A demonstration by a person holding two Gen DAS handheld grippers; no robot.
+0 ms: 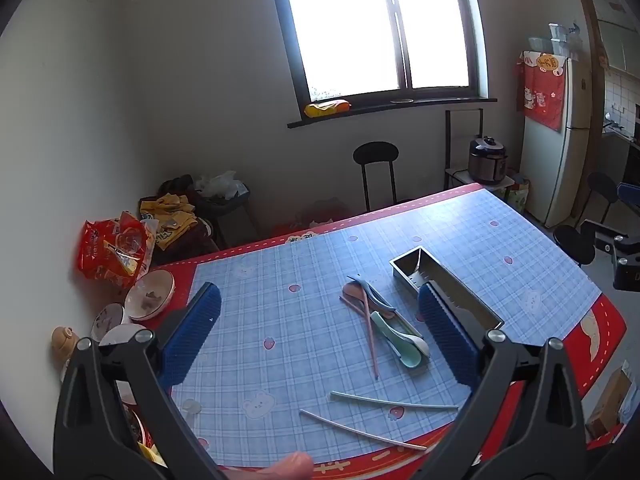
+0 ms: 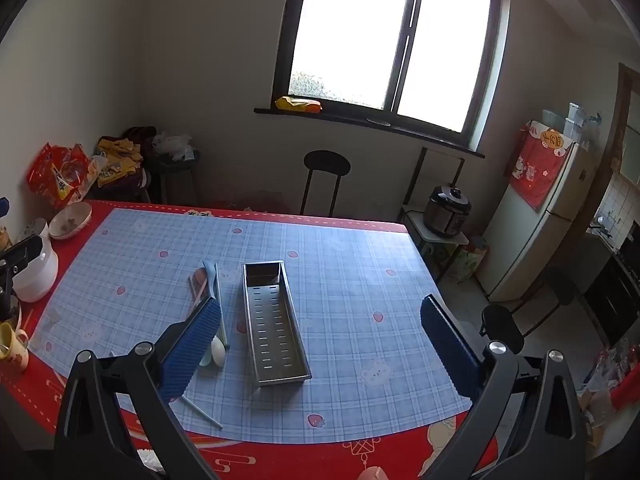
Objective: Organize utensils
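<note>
Two downward wrist views, shared table [image 1: 304, 288]

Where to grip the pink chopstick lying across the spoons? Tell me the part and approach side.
Grip the pink chopstick at its near, lower end, which lies free on the blue mat, clear of the spoon pile. Bring the open left gripper from above, fingers astride the thin shaft, since it lies flat.

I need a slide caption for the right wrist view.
Open right gripper above an empty metal tray, with utensils beside it.
</note>
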